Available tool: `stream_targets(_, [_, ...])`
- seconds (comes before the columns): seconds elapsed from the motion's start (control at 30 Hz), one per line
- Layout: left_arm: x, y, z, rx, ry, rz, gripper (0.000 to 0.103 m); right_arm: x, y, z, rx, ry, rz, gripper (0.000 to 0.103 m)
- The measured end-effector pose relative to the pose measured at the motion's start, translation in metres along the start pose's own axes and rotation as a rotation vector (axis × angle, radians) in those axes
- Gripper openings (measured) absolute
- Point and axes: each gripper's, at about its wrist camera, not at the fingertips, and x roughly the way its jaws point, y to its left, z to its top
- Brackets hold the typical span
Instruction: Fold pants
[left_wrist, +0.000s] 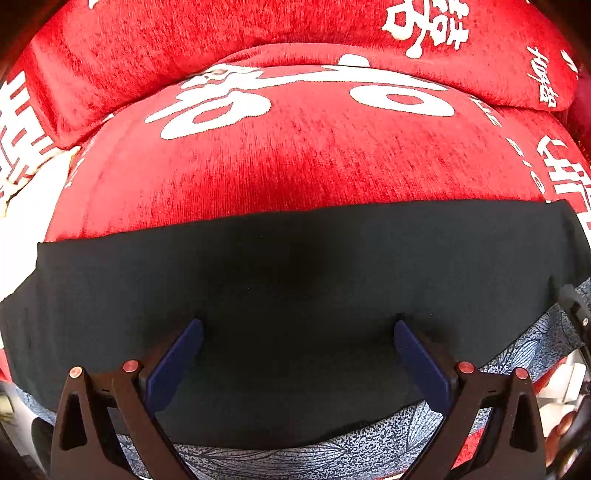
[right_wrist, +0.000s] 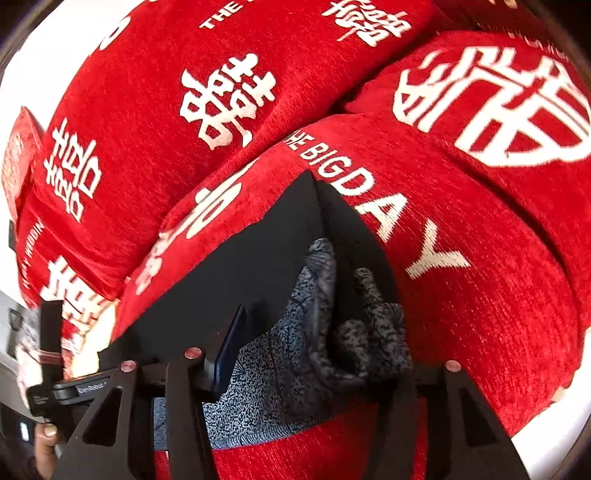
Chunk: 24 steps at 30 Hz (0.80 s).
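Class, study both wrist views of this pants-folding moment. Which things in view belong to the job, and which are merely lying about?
Part of the job:
- black pants
- blue patterned cloth, bunched between the right gripper's jaws
- left gripper, jaws open over the pants

Lying about:
- red seat cushion
- red back cushion
- red packet

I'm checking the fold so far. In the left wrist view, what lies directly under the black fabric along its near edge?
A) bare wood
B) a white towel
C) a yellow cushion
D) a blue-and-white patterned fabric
D: below the near edge of the black fabric, a blue-and-white patterned fabric sticks out, lying on the red cushion.
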Motion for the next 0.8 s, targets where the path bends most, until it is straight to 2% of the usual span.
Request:
stream_targets(0.13, [-0.013, 0.009, -0.003, -0.050, -0.009, -0.005, 0.103, 0.005, 0.024, -0.005, -0.140, 0.031, -0.070, 0.054])
stream_targets(0.23, [-0.027, 0.021, 0.001, -0.100, -0.075, 0.011, 0.103, 0.005, 0.020, -0.005, -0.125, 0.029, -0.061, 0.057])
stream_targets(0.3, [-0.019, 0.029, 0.010, -0.117, -0.042, 0.030, 0.103, 0.006, 0.021, -0.005, -0.124, 0.035, -0.040, 0.066])
stream_targets(0.33, [-0.007, 0.033, 0.013, -0.124, 0.014, 0.050, 0.103, 0.008, 0.024, -0.004, -0.134, 0.038, -0.045, 0.070])
stream_targets(0.37, [0.003, 0.036, 0.012, -0.133, 0.055, 0.033, 0.103, 0.010, 0.029, -0.004, -0.157, 0.044, -0.068, 0.071])
stream_targets(0.4, [0.000, 0.038, 0.009, -0.149, 0.030, 0.015, 0.103, 0.012, 0.034, -0.005, -0.178, 0.048, -0.096, 0.071])
stream_targets(0.5, [-0.012, 0.026, -0.018, -0.088, 0.053, 0.036, 0.103, 0.015, 0.045, -0.009, -0.250, 0.053, -0.168, 0.068])
stream_targets(0.57, [-0.018, 0.022, -0.046, -0.042, 0.055, 0.028, 0.103, 0.013, 0.042, -0.010, -0.242, 0.044, -0.172, 0.058])
stream_targets(0.6, [-0.020, 0.024, -0.057, -0.045, 0.048, 0.016, 0.103, 0.011, 0.038, -0.010, -0.223, 0.039, -0.166, 0.054])
stream_targets(0.63, [-0.022, 0.026, -0.064, -0.058, 0.036, 0.005, 0.103, 0.009, 0.032, -0.010, -0.194, 0.033, -0.156, 0.045])
stream_targets(0.73, [-0.021, 0.021, -0.061, -0.060, 0.044, 0.027, 0.103, 0.003, 0.026, -0.008, -0.137, 0.026, -0.139, 0.023])
stream_targets(0.8, [-0.018, 0.019, -0.055, -0.060, 0.043, 0.039, 0.103, -0.005, 0.037, -0.008, -0.153, 0.005, -0.151, 0.016])
